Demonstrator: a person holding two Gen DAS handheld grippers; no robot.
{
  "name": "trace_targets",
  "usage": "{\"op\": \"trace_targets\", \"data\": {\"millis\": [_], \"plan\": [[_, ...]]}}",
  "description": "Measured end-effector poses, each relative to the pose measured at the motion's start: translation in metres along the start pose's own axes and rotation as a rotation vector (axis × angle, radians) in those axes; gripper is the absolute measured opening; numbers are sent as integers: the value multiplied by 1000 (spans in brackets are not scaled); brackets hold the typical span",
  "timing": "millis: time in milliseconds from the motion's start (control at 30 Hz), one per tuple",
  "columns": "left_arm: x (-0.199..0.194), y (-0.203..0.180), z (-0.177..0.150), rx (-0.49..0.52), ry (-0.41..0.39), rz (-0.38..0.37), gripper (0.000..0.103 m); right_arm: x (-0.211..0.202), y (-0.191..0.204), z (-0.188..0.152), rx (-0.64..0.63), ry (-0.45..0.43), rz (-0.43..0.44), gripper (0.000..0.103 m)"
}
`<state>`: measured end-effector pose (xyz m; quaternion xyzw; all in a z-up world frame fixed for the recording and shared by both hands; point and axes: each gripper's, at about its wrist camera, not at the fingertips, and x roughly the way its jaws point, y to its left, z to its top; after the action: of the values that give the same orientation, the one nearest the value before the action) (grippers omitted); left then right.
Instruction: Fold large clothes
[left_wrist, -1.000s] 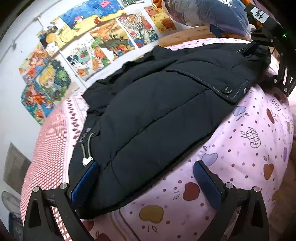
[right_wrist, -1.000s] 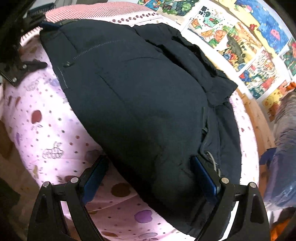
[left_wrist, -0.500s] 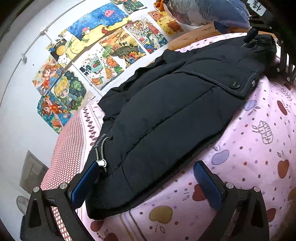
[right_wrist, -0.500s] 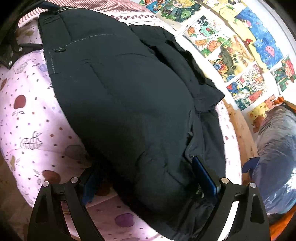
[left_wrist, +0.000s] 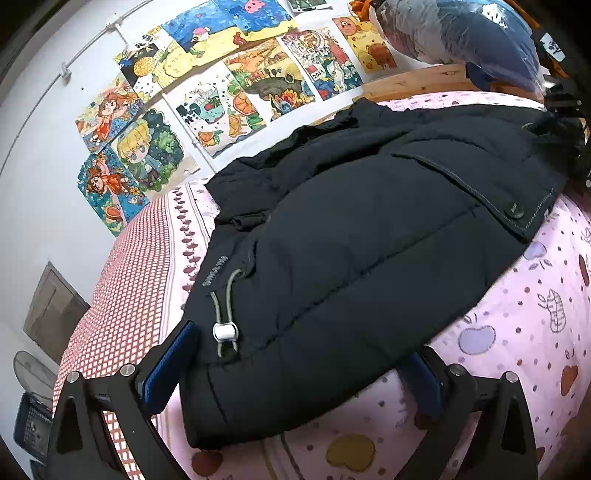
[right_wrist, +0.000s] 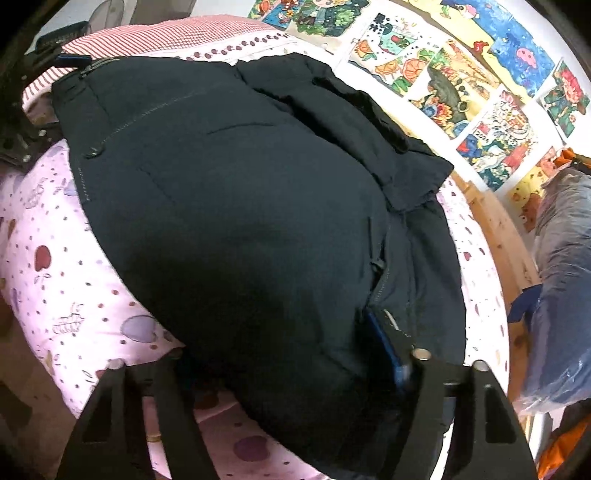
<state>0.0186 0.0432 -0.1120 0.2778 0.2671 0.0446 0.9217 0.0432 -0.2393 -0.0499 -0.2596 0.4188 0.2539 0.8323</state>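
Observation:
A large black padded jacket (left_wrist: 369, 236) lies spread on a bed with a pink fruit-print sheet (left_wrist: 524, 332). My left gripper (left_wrist: 295, 373) is open, its blue pads on either side of the jacket's near end by a grey drawcord with a white toggle (left_wrist: 224, 331). In the right wrist view the jacket (right_wrist: 240, 206) fills the middle. My right gripper (right_wrist: 284, 354) is open around the jacket's other end, its left pad hidden under the cloth. The left gripper also shows at the far left of the right wrist view (right_wrist: 70, 61).
A wall with colourful drawings (left_wrist: 221, 92) runs behind the bed. A wooden bed rail (right_wrist: 498, 236) and a bagged blue-grey bundle (right_wrist: 561, 280) lie at one end. A red checked sheet (left_wrist: 129, 280) covers the far side.
Both grippers have pushed forward onto the jacket's ends, so the cloth now sits deep between each pair of open fingers. The jacket's ends bunch up slightly.

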Motion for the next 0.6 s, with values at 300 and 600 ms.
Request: {"op": "trace_targets", "data": {"millis": [300,600], "plan": [[-12,11,18,30,-96,2,69,-11,-19,12,75,-68,16,26],[-20,30,52,-21,-157,-55,39,-34,-49,44,145,-187,-24,16]]}}
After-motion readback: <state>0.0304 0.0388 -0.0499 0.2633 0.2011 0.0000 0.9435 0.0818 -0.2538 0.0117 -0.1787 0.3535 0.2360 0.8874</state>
